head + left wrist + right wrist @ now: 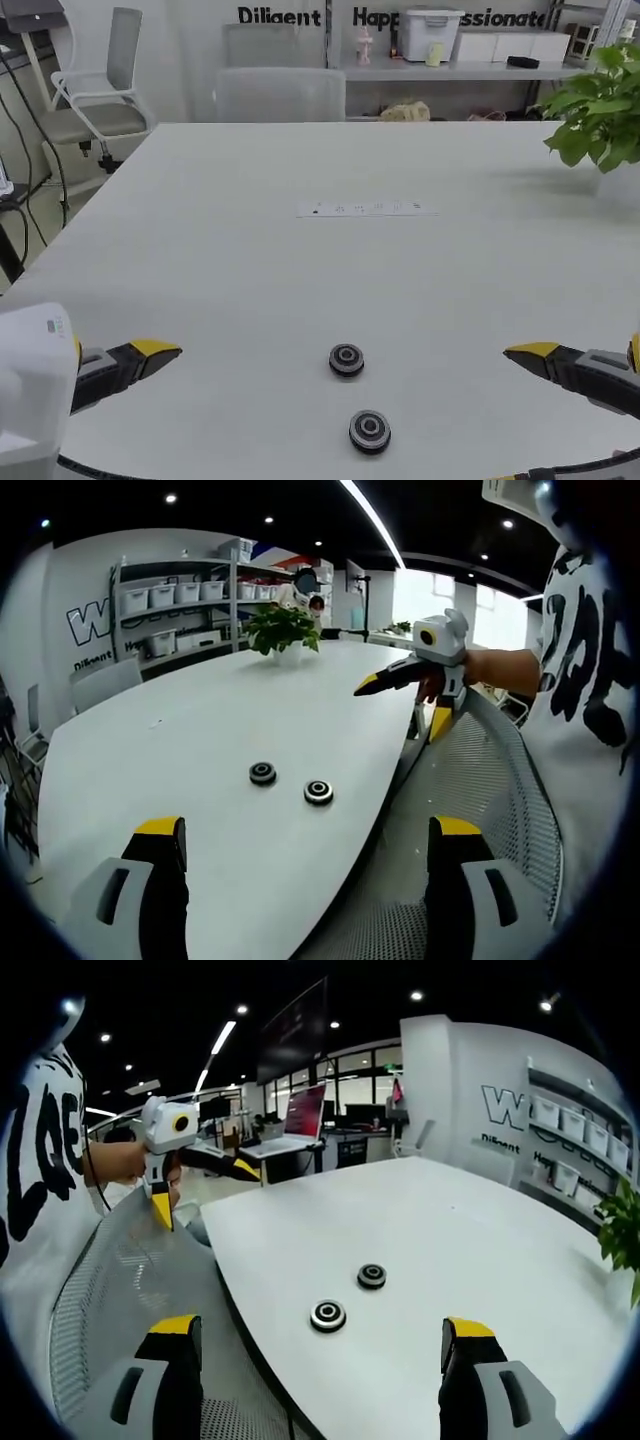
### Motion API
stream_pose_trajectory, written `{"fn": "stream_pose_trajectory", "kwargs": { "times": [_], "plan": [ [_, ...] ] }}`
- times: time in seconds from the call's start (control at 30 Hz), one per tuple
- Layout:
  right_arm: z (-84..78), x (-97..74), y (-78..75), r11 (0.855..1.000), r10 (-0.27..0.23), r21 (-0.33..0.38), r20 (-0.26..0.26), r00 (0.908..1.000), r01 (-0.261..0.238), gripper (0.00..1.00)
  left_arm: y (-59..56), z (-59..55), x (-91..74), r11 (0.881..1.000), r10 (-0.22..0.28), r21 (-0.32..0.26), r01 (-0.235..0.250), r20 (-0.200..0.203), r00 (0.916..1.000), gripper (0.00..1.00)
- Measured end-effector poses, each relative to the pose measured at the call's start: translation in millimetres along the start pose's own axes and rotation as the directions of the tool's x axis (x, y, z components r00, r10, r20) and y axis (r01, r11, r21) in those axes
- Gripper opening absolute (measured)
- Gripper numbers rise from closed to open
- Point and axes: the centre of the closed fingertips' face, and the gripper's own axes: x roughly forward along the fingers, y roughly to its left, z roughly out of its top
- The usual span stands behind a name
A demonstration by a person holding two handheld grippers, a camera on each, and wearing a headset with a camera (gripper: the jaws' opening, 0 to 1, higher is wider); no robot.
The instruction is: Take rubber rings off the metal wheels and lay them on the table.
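Note:
Two small metal wheels with black rubber rings lie flat on the white table [300, 280] near its front edge. One wheel [346, 361] [262, 773] [371, 1276] lies a little farther in; the other wheel [369, 431] [318, 792] [327, 1315] is closer to the edge. My left gripper [135, 362] [307, 830] [205, 1198] hovers at the table's front left, open wide and holding nothing. Opposite it, at the front right, my right gripper [545, 358] [322, 1327] [400, 708] is open too. The wheels lie between the two grippers, apart from both.
A thin paper strip [367, 208] lies mid-table. A green potted plant [600, 110] stands at the table's right edge. Grey chairs [280, 95] stand behind the far side. A mesh chair [480, 780] sits just below the front edge, under the grippers.

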Motion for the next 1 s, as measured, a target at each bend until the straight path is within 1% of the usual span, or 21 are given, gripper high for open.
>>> {"fn": "stream_pose_trajectory", "kwargs": {
  "times": [0.3,0.43,0.7,1.0],
  "plan": [
    [-1.7,3.2,-0.1,1.000,0.006,-0.006,-0.011,0.9999,-0.006,0.99,2.4,-2.3,2.3,1.000,0.003,-0.007,-0.003,-0.003,1.0000,0.99],
    [-1.0,3.6,-3.1,1.000,0.003,-0.008,-0.010,0.9999,-0.003,0.99,4.6,-1.9,3.5,1.000,0.005,-0.008,-0.005,-0.004,1.0000,0.99],
    [2.7,5.2,-13.2,1.000,0.004,-0.012,-0.001,1.0000,-0.004,0.99,8.9,2.2,7.9,1.000,0.006,-0.012,-0.006,-0.001,1.0000,0.99],
    [4.7,8.6,-18.1,0.999,0.012,-0.033,-0.001,0.9999,-0.012,0.99,12.6,7.0,14.7,1.000,0.000,-0.009,0.000,-0.001,1.0000,0.99]
  ]
}}
